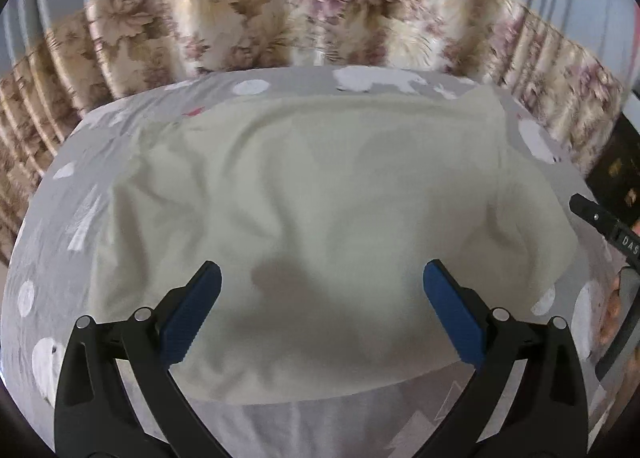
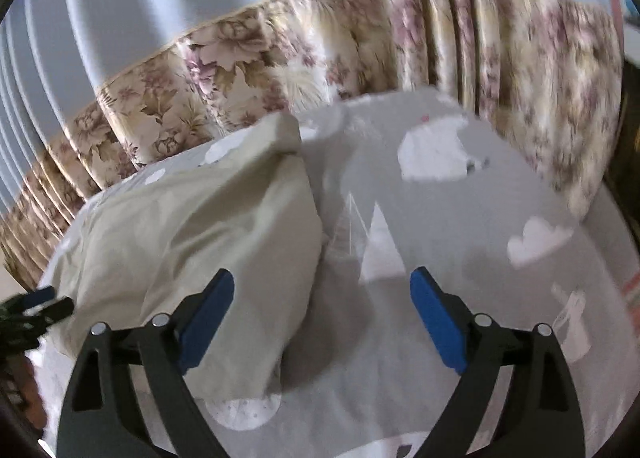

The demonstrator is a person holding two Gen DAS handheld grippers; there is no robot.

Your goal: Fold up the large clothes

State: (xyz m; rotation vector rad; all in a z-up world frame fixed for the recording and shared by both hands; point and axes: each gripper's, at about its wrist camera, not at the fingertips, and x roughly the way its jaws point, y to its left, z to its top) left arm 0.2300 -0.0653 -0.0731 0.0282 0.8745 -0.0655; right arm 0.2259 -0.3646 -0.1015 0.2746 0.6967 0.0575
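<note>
Between folds: the cream garment (image 1: 312, 226) lies partly folded on the grey patterned bed sheet (image 2: 460, 226), apparently awaiting another fold. Left tongs (image 1: 322, 278) hover above its near half, spread wide, holding nothing. Right tongs (image 2: 322, 284), equally wide and empty, straddle its 3 o'clock edge. Next move, by judgement: grip an edge and carry it across.

Matt, creased cream cloth garment (image 1: 320, 218) lies on smooth grey printed bedsheet (image 2: 440, 258); glossy floral curtain (image 1: 280, 18) hangs far behind.
</note>
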